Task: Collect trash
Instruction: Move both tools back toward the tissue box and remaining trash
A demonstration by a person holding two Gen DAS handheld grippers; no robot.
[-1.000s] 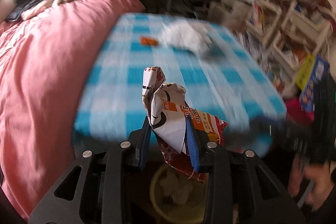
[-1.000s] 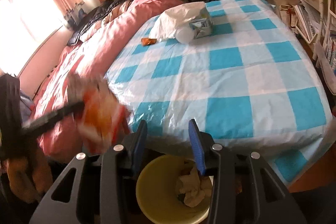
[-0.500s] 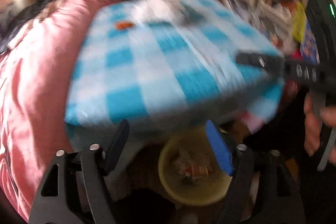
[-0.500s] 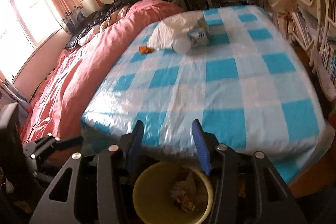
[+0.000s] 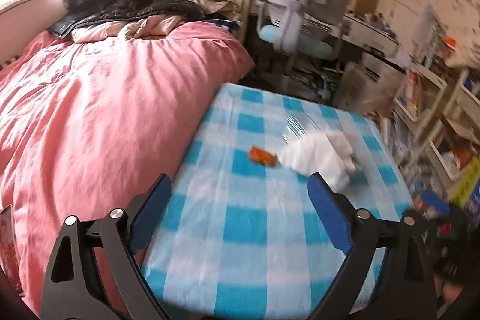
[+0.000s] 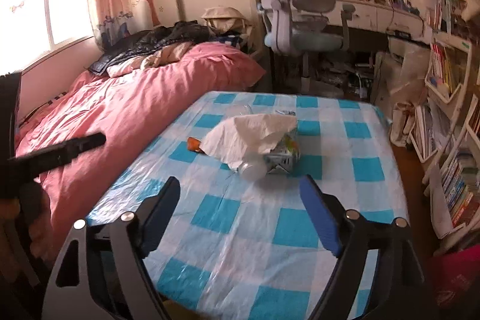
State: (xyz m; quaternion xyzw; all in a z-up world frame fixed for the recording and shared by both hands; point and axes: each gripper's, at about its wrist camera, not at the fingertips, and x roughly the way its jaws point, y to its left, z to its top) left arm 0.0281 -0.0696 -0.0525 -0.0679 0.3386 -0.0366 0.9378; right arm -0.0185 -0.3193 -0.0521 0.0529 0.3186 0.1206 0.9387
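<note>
Both claws, left (image 5: pixel 240 215) and right (image 6: pixel 241 213), now raised, empty, jaws apart; trash pile (image 6: pixel 255 143) dead ahead on tabletop (image 6: pixel 270 230), right nearer.

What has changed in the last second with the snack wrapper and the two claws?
The left claw let the snack wrapper go; it now stands open and empty, raised from the yellow bin toward the table. The right claw opened wider and also rose. The white bag, bottle and orange scrap stayed in place.
</note>
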